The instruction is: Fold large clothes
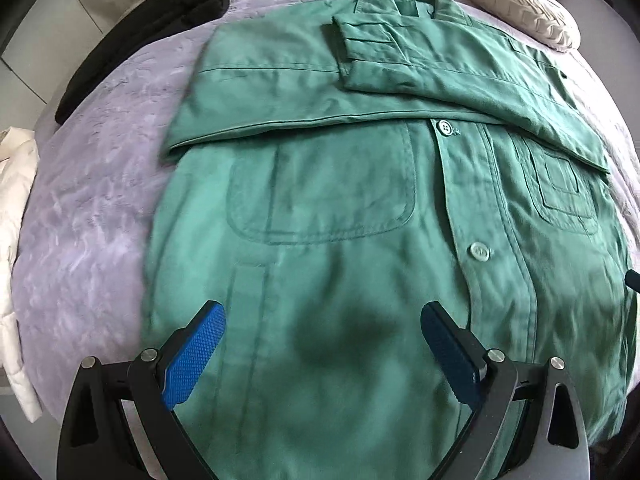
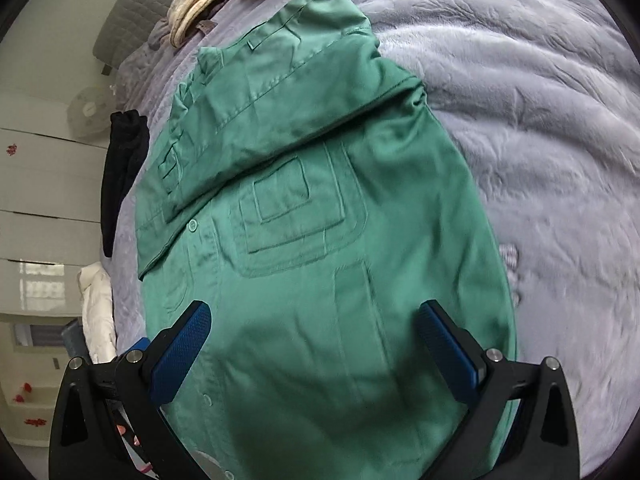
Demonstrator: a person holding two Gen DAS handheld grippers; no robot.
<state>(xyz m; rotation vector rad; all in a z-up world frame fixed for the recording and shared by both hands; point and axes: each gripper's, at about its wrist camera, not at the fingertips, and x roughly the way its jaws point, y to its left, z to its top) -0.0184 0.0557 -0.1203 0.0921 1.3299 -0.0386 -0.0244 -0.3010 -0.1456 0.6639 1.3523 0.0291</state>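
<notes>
Because a big garment needs a broad flat surface to fold on, the bed [image 1: 100, 184] with its lilac quilted cover carries everything, and one green jacket [image 1: 340, 216] lies spread front-up across its middle, collar towards the pillow end and hem towards the cameras. Both sleeves are laid across the chest, one over the other, which I judge narrows the jacket into a rectangle ready for a lengthwise fold from the hem. Two patch pockets show on the front, one on each side of the placket, and three buttons can be counted in the left wrist view, one dark and two pale green, the third very faint.

Around the edges, out of the folding area, lie one black garment [image 1: 148, 36], one cream padded garment [image 1: 16, 248] hanging off the near side, and one pale pillow [image 1: 516, 0] at the head.

Smallest come the tools: the left hand-held gripper [image 1: 324, 344] and the right hand-held gripper [image 2: 316, 344], two in all, each hovering over the lower jacket with its blue pads spread wide and grasping nothing, probably poised to pinch the hem.
</notes>
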